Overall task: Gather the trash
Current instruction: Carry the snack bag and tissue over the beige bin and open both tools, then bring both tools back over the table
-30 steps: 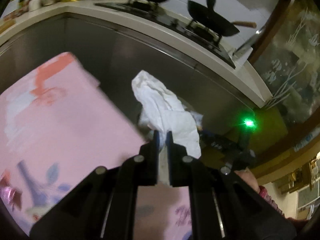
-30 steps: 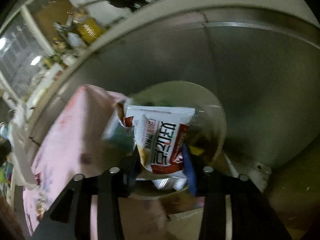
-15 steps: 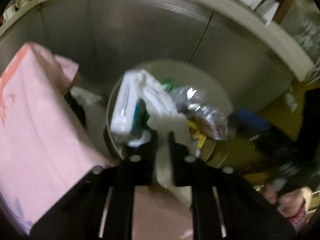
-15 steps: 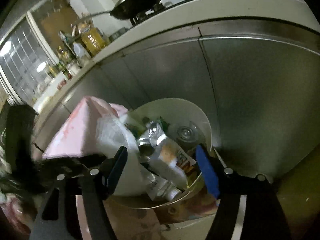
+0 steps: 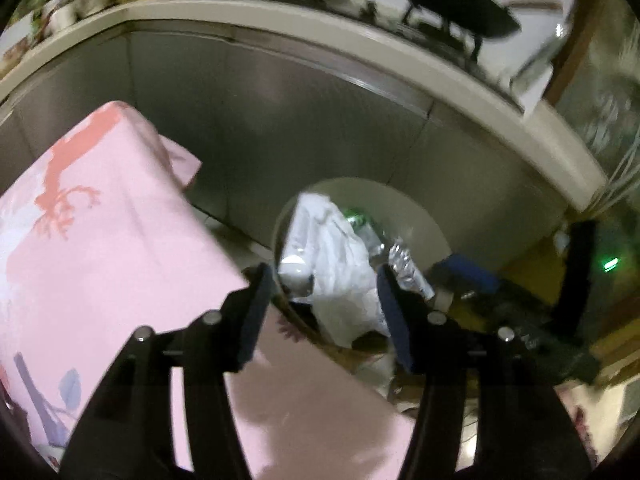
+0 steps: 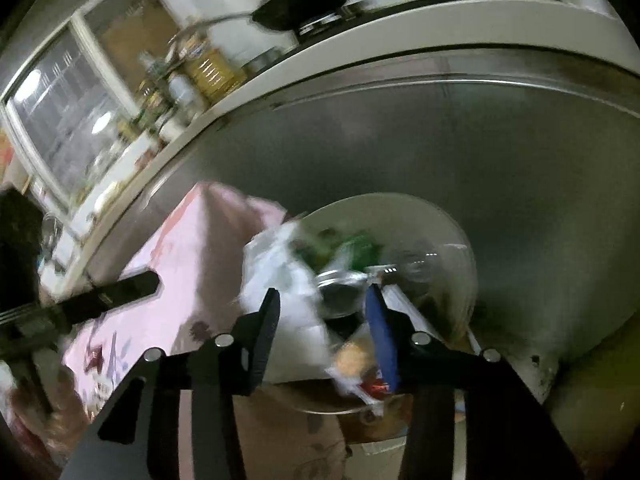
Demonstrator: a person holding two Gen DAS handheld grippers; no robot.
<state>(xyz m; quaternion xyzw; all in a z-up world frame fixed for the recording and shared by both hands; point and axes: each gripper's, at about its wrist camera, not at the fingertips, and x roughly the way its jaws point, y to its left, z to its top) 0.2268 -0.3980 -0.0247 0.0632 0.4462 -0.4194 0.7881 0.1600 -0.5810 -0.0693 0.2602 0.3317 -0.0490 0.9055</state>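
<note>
Lying in the bin (image 5: 420,216), white tissue (image 5: 340,272) beyond both grippers' empty, spread jaws.

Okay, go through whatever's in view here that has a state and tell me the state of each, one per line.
left gripper: open, holding nothing
right gripper: open, holding nothing
trash bin: open-topped, holding trash
white tissue: crumpled, lying in the bin
crushed silver wrapper: crumpled, in the bin
snack packet: in the bin, blurred
pink cloth: draped over a surface beside the bin
</note>
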